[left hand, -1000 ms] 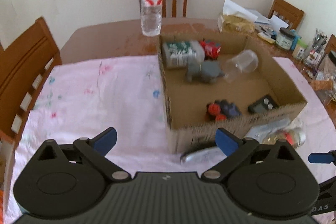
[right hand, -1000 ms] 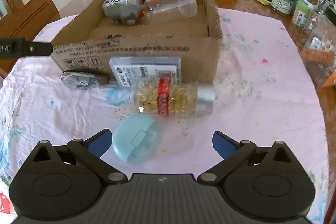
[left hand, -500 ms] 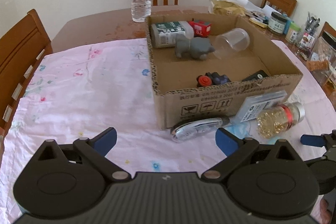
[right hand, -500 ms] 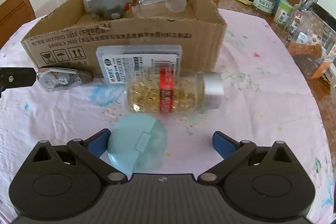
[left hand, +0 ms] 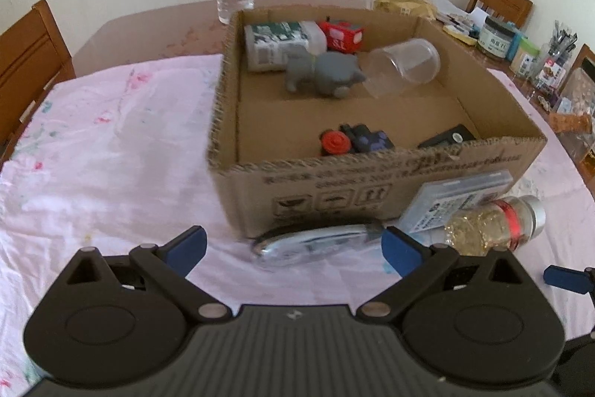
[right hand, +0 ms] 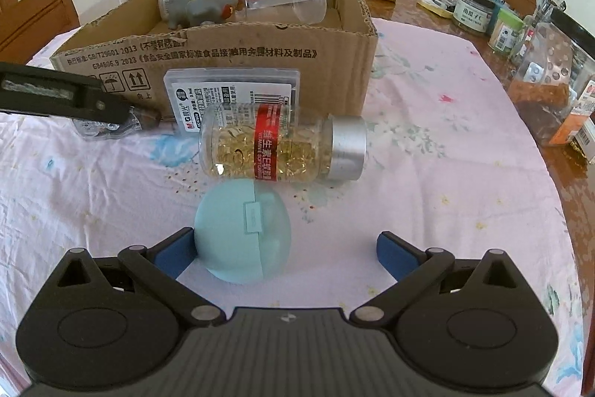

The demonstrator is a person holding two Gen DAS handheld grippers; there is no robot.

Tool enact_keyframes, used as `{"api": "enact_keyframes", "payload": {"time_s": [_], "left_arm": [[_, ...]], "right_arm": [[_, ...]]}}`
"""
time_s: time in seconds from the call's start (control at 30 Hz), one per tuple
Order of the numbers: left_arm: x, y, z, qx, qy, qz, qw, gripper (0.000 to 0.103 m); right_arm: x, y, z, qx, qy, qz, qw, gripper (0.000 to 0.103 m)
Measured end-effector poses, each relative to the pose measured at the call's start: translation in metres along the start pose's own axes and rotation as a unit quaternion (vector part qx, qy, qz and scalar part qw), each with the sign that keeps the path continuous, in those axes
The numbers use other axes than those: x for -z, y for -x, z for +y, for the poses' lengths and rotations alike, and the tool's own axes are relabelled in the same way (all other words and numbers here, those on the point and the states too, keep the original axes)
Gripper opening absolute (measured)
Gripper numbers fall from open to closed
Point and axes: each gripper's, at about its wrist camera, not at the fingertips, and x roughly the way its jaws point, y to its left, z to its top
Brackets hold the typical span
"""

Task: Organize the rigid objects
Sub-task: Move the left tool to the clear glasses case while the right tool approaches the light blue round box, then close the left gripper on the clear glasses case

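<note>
Over teal case (right hand: 242,230), open hand-held gripper (right hand: 285,252)

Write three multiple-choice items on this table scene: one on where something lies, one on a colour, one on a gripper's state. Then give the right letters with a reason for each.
1. Where does the capsule bottle lie?
A. inside the cardboard box
B. on the cloth in front of the cardboard box
C. on a chair

2. What colour is the round case nearest the right gripper?
A. pale blue-green
B. red
C. black

3. How do the right gripper's fingers stand?
A. shut on the case
B. shut on nothing
C. wide apart

Answers:
1 B, it rests on its side on the pink cloth, outside the box's printed wall.
2 A, its domed shell is pale blue-green.
3 C, a broad gap shows between the two blue tips, with the case by the left one.
</note>
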Motion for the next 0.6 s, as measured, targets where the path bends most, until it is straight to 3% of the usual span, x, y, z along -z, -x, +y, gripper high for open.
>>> {"api": "enact_keyframes", "payload": {"time_s": [0.33,0.6], "left_arm": [[0.005,-0.015,-0.014,-0.015,0.048,-0.012,0.9987,0.1],[0.014,-0.017,-0.005,-0.047,0.042,-0.007,0.998,0.1]], "right_arm": [[0.006,0.003,-0.002,-0.01,0.013,-0.013,1.0,0.103],[0.007,0.004,-0.003,-0.012,0.017,-0.017,1.0,0.103]]}}
